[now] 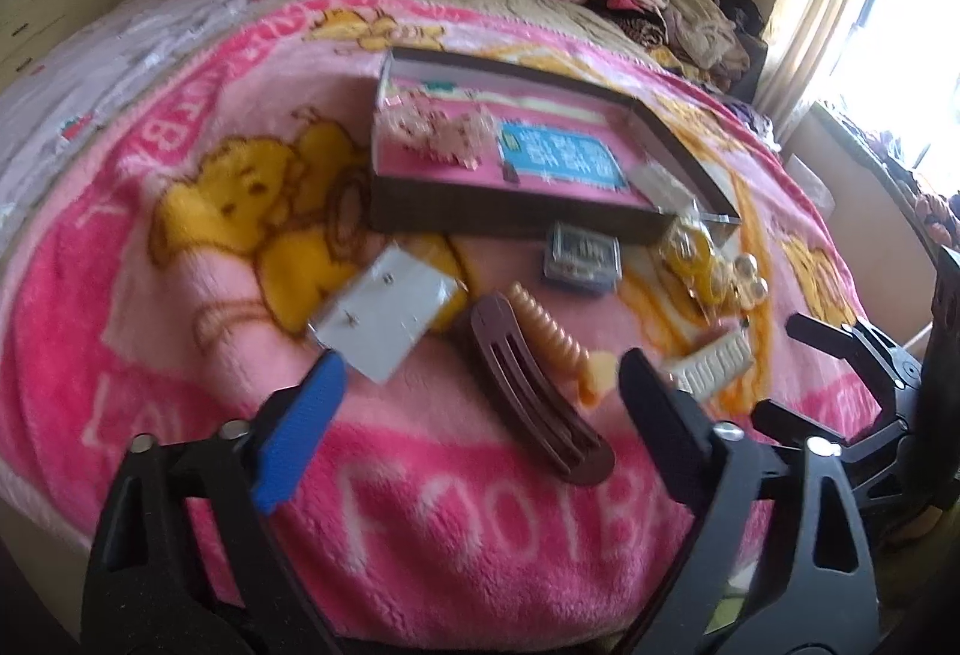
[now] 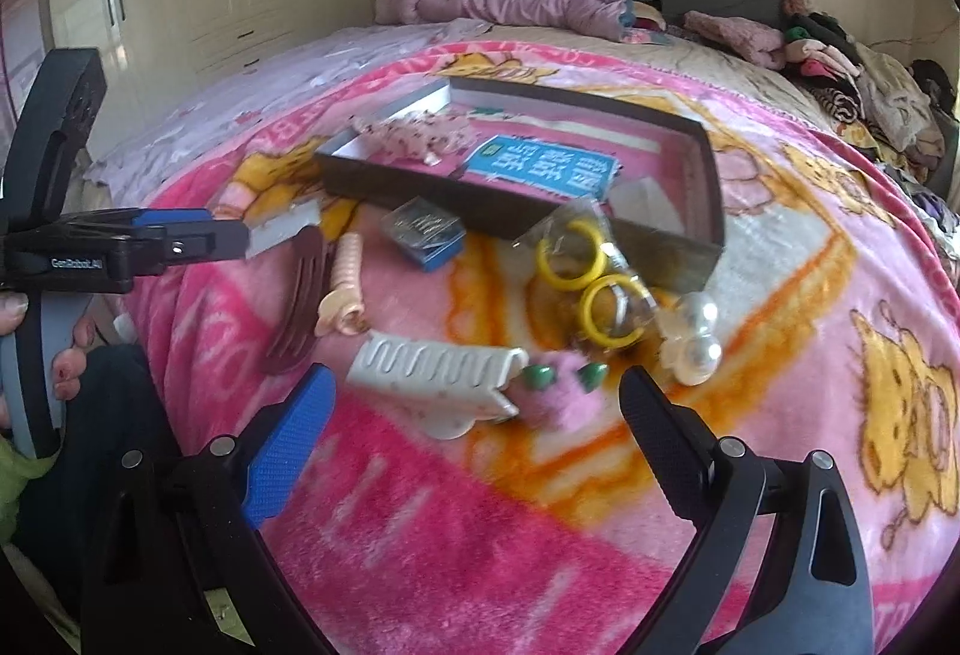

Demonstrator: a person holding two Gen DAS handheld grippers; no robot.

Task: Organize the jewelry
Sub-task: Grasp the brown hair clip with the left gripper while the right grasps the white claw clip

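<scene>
Left gripper [image 1: 480, 391] spread wide around brown hair clip [image 1: 534, 391], right gripper [image 2: 480, 403] likewise apart, white claw clip [image 2: 438, 379] between its fingers

Two handheld grippers, black frames, mismatched finger pads.

Left gripper [image 1: 480, 397]: black plastic arms, one blue ribbed pad [image 1: 300, 433], one black textured pad, silver round screws at the pivots. Right gripper [image 2: 477, 406]: same build, blue pad and black pad, silver screws. Seen from the right wrist, the left unit's body carries white "GenRobot.AI" lettering and a grey-blue handle; hand [image 2: 57, 355] shows bare skin, pink-painted nails, green sleeve edge.
</scene>
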